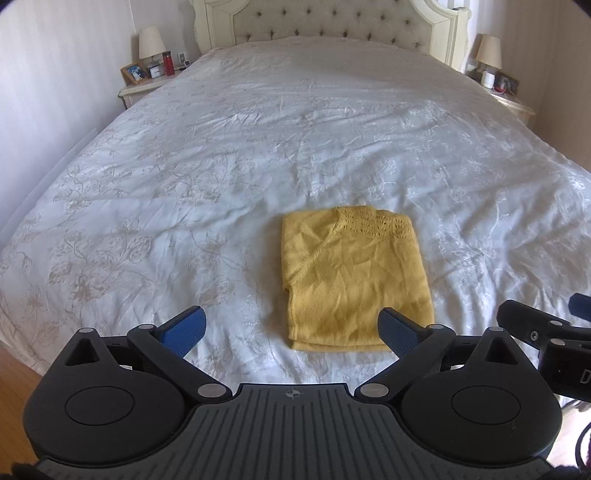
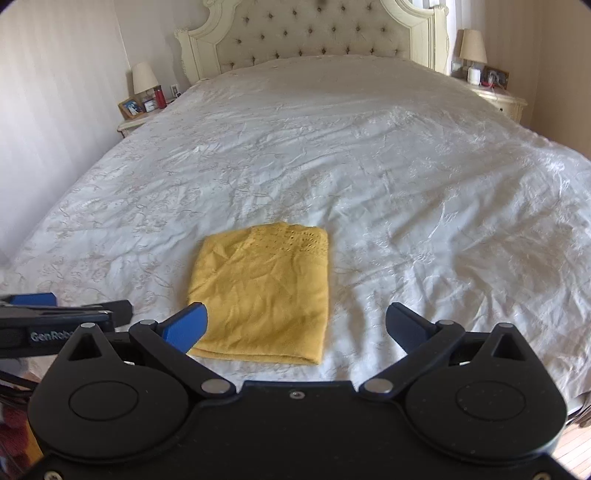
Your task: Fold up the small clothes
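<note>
Lying folded on bed point(image 1: 221, 147): yellow top point(image 1: 354, 280); L gripper point(image 1: 291, 330) & R gripper point(image 2: 295, 326) both spread wide, empty.

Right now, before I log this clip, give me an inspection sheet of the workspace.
Surface: bed with wrinkled white floral cover.
Job's things: yellow garment, folded into a rectangle, lying flat near the foot.
Clutter: nothing seen on the bed.
Grippers: left gripper open, empty; right gripper open, empty; both short of the garment.
Cables: dark cable at the left view's lower right edge.
Surroundings: tufted headboard, nightstands with lamps, red bottle, photo frame.
</note>
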